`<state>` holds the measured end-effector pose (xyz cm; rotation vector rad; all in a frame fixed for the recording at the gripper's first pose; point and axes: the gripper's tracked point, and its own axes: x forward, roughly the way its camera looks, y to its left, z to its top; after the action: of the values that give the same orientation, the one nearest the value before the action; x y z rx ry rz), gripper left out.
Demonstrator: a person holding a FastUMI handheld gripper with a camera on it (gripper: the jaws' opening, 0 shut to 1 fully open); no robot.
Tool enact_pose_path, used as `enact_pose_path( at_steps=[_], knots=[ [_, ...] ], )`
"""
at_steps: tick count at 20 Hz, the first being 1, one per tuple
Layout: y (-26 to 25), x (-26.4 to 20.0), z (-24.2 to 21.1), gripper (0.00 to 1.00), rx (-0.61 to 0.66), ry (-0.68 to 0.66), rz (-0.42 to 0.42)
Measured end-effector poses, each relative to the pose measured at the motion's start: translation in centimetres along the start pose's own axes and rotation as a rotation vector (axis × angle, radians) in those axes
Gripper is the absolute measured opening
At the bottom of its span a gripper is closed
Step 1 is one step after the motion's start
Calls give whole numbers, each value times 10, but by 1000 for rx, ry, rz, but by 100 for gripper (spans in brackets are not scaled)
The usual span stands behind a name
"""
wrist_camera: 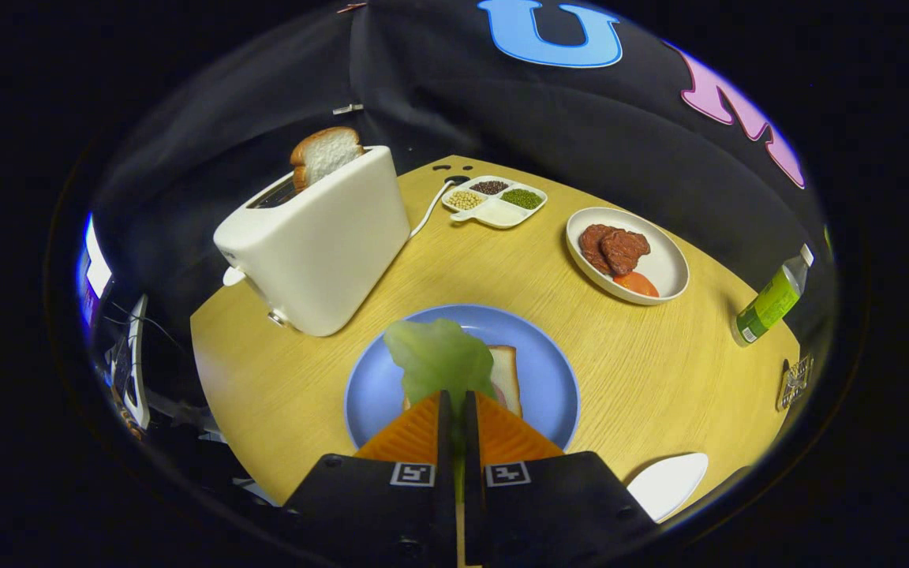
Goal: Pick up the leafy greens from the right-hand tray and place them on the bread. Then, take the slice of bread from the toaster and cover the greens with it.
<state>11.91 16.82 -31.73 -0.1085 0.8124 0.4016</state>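
The gripper (454,398) has its jaws nearly closed, pinching the stem of a pale green leafy lettuce piece (439,363) that hangs over a slice of bread (506,377) on a round blue plate (549,371). Beyond them on the light wooden surface (502,268), a second slice of bread (327,154) stands in a white toaster (320,244)

Bread (506,377) mostly under greens (439,359)

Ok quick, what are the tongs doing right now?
Tongs: closed on the leafy greens, holding them over the bread on the blue plate.
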Motion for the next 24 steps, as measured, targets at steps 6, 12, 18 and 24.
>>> enact_pose_path(
  at_steps=[6,12,18,24],
  knots=[
    [12,12,-4,32,-13,27,-23],
    [26,19,-11,47,-34,46,-27],
    [20,8,-1,88,-16,8,-47],
    [30,-26,55,100,-6,-120,-32]
  ],
)
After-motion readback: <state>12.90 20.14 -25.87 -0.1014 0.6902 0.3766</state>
